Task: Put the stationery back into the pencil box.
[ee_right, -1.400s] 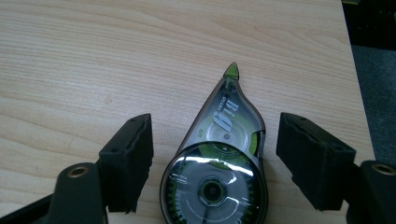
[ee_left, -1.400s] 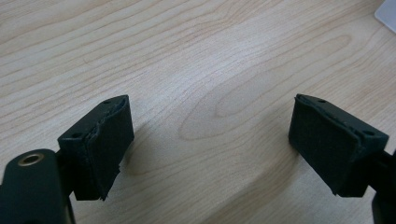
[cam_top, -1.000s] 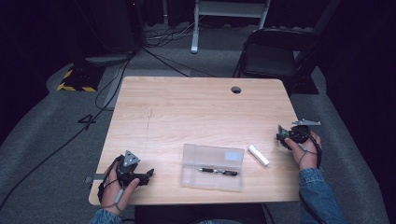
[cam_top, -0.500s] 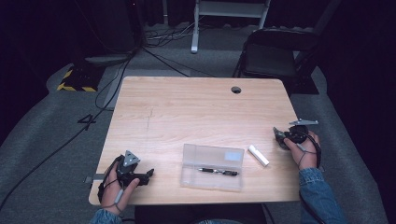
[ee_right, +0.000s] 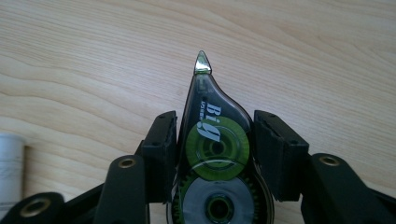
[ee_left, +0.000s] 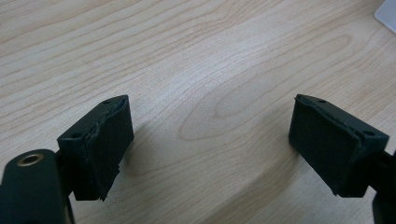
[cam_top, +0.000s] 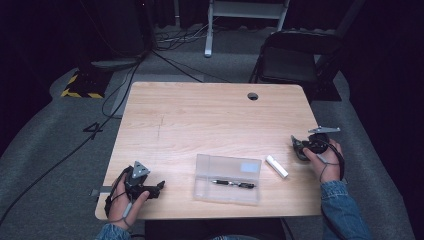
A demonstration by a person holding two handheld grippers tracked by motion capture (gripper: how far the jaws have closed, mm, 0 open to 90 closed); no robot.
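A correction tape dispenser (ee_right: 212, 154), clear with green reels, is sitting between the pads of the right gripper (ee_right: 212, 156) at the table's (cam_top: 210, 115) right edge, its jaws having just been closing onto it; the pads are now pressing its flanks. The rounded shell could squirt out if the squeeze is off-centre. A white eraser (cam_top: 276, 166) and a clear pencil case (cam_top: 227, 177) are lying nearby. The left gripper (ee_left: 208, 149) is resting open and empty. Compared with a second ago, nothing else has shifted.
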